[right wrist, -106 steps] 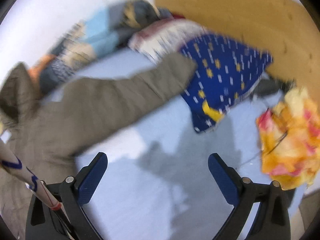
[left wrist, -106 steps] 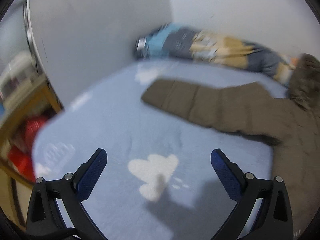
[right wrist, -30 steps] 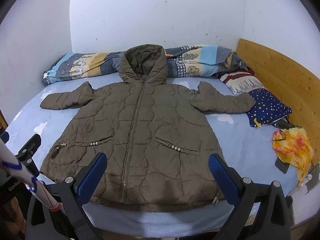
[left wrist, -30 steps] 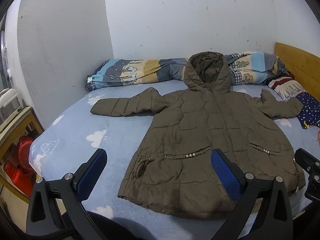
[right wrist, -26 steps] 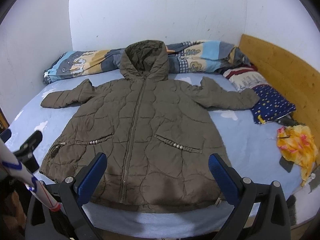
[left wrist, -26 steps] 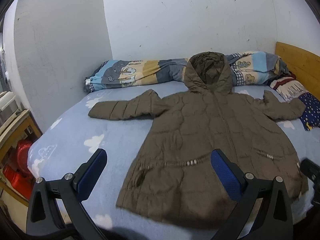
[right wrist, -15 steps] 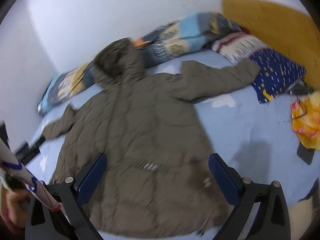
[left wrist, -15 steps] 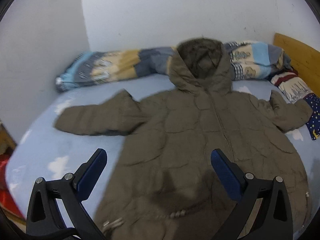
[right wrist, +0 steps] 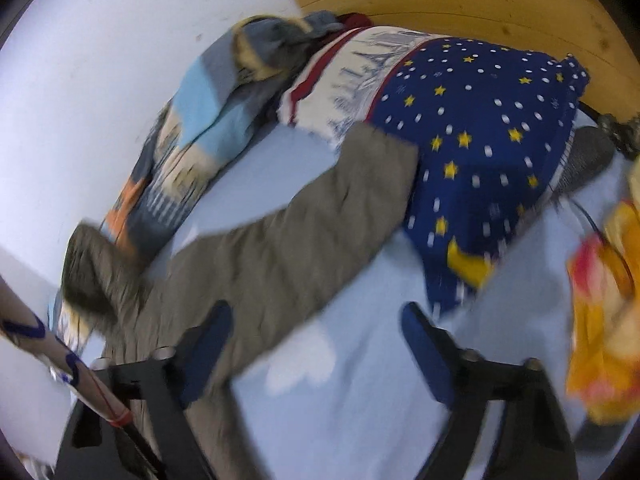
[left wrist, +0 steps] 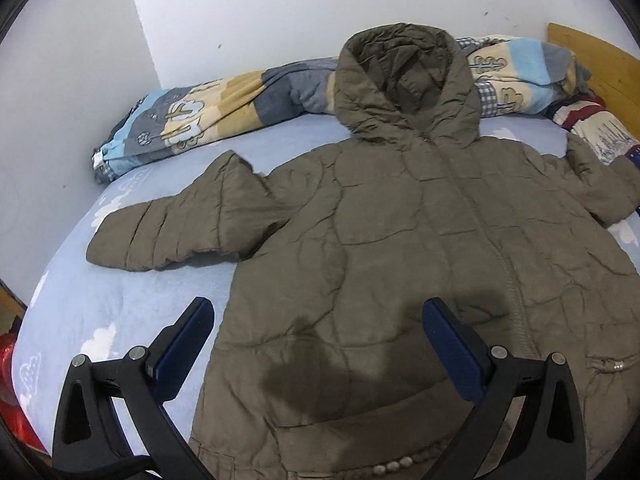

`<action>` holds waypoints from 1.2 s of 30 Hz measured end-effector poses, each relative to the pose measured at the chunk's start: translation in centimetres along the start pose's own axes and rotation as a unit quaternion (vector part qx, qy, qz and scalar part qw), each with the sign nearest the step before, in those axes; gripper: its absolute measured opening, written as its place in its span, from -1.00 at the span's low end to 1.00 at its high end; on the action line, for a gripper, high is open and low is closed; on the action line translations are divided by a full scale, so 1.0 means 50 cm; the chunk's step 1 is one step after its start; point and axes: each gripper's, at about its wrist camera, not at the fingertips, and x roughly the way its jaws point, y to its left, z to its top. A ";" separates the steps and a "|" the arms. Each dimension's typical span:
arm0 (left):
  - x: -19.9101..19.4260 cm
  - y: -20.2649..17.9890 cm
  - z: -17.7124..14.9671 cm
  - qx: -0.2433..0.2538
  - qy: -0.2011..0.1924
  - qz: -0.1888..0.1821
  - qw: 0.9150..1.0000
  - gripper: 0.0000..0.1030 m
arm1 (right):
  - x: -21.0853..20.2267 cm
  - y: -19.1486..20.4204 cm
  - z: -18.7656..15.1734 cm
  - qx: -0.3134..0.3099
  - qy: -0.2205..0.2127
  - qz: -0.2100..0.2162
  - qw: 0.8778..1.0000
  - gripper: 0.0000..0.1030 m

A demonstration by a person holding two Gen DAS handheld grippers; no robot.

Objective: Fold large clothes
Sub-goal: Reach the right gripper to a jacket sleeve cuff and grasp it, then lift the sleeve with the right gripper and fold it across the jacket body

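A large olive-brown hooded padded coat (left wrist: 420, 248) lies spread face up on the blue bed sheet (left wrist: 120, 300), zipped, hood at the far side, both sleeves out. My left gripper (left wrist: 318, 344) is open and empty, above the coat's lower left part. In the right wrist view the coat's right sleeve (right wrist: 304, 236) runs toward a starred pillow. My right gripper (right wrist: 316, 344) is open and empty, over the sheet just beside that sleeve. This view is blurred.
A rolled patterned quilt (left wrist: 208, 120) lies along the far wall. A navy starred pillow (right wrist: 488, 148) and a striped pillow (right wrist: 348, 84) lie by the wooden headboard (right wrist: 460, 4). A yellow-orange cloth (right wrist: 604, 312) lies at the right. A red object (left wrist: 12, 380) sits beyond the bed's left edge.
Both grippers have moved in closer over the bed. The left now hangs over the coat's lower left; the right has swung right toward the right sleeve and pillows.
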 end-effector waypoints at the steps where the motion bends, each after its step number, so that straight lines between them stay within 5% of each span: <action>1: 0.004 0.003 0.000 -0.002 0.003 0.001 1.000 1.00 | 0.020 -0.011 0.018 0.007 0.000 -0.003 1.000 0.52; 3: 0.010 0.007 0.000 -0.006 0.006 0.003 1.000 1.00 | 0.064 -0.037 0.054 0.021 -0.003 -0.017 1.000 0.20; 6: 0.018 0.010 -0.001 -0.010 0.009 0.005 1.000 1.00 | 0.117 -0.061 0.085 0.040 0.002 -0.006 0.999 -0.01; 13: 0.032 0.008 -0.007 -0.006 0.016 0.009 1.000 1.00 | 0.190 -0.104 0.140 0.048 -0.010 -0.061 0.997 -0.01; 19: 0.041 0.000 -0.010 -0.002 0.020 0.014 1.000 1.00 | 0.226 -0.126 0.169 0.053 -0.008 -0.049 0.997 -0.05; 20: 0.042 -0.001 -0.010 -0.001 0.020 0.015 1.000 1.00 | 0.230 -0.122 0.169 0.043 -0.005 -0.042 0.998 -0.54; 21: 0.043 -0.003 -0.011 0.001 0.021 0.017 1.000 1.00 | 0.231 -0.117 0.169 0.036 -0.003 -0.039 0.999 -0.63; 36: -0.018 0.034 0.013 -0.034 -0.017 0.002 0.999 1.00 | -0.114 0.070 0.165 -0.019 -0.134 0.007 0.991 -0.68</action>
